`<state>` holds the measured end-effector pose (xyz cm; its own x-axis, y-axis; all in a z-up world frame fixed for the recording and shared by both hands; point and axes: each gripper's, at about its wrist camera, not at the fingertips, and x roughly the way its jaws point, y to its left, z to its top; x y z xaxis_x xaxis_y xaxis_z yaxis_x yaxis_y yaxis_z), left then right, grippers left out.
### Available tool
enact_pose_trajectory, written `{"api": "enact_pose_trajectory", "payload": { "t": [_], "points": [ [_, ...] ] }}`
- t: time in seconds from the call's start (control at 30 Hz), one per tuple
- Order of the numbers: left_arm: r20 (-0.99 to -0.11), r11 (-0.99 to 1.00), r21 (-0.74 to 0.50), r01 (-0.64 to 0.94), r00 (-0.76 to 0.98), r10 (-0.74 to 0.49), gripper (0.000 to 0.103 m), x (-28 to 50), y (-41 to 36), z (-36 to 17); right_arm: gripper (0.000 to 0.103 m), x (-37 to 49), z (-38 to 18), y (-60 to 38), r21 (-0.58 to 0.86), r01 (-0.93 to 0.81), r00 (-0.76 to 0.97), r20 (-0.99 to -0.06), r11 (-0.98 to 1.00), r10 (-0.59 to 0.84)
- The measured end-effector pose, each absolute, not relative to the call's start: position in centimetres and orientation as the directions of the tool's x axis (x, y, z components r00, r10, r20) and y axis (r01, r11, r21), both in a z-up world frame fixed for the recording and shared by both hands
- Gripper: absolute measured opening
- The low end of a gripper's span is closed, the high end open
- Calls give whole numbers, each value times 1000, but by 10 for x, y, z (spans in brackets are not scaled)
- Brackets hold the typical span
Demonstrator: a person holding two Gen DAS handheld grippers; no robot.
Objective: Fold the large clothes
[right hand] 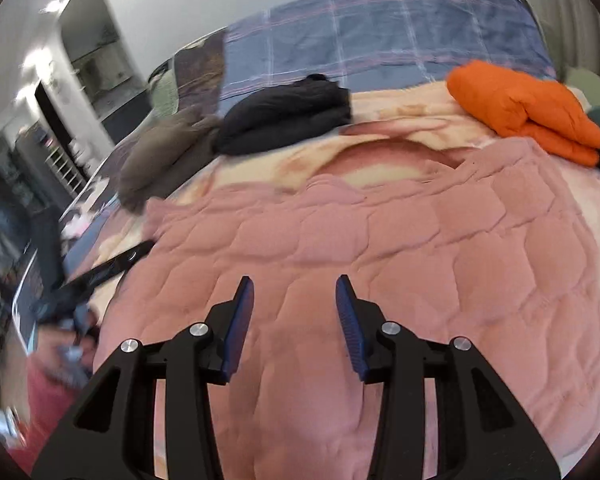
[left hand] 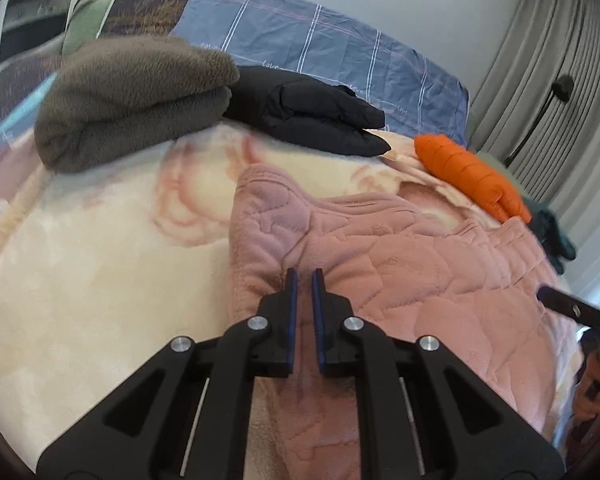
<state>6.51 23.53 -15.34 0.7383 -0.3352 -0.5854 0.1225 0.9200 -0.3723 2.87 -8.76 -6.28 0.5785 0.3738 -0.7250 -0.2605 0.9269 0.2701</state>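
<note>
Bedding comes first: a cream floral blanket (left hand: 80,280) covers the bed, carrying a quilted pink fleece garment (right hand: 380,240) spread near the front edge. Behind it sit folded piles: brown fleece (left hand: 132,100), black padded jacket (left hand: 312,116), orange puffer (right hand: 524,112). The left gripper (left hand: 305,280), angled downward, is pinched together on a fold of the pink garment. The right gripper (right hand: 295,292) hangs above it, jaws apart.
</note>
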Motion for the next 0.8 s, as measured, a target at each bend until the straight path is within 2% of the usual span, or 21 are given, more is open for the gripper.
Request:
{"api": "enact_pose_trajectory", "payload": {
  "t": [0.07,0.13,0.3,0.4,0.5,0.57,0.8],
  "points": [
    [-575,909,-398,125,737,-354,9,66,237,-159,43,29,-84,-87,231,-250,529,-781,940,333],
    [-571,911,-391,132,741,-353,9,66,235,-160,44,30,-107,-86,224,-257,527,-783,940,331],
    [-569,911,-391,132,743,-352,9,65,235,-161,42,28,-82,-83,225,-207,528,-794,952,303],
    [-558,905,-404,133,748,-359,9,62,235,-162,42,7,-67,-79,246,-272,517,-778,931,356],
    [-551,897,-420,136,747,-371,9,63,239,-163,43,0,-98,-77,230,-263,434,-839,937,327],
    [-543,892,-429,142,749,-380,9,62,240,-164,44,-1,-111,-74,202,-284,446,-838,937,316],
    [-544,893,-428,137,751,-376,9,61,240,-165,43,-11,-82,-65,174,-253,499,-819,952,282]
  ]
}}
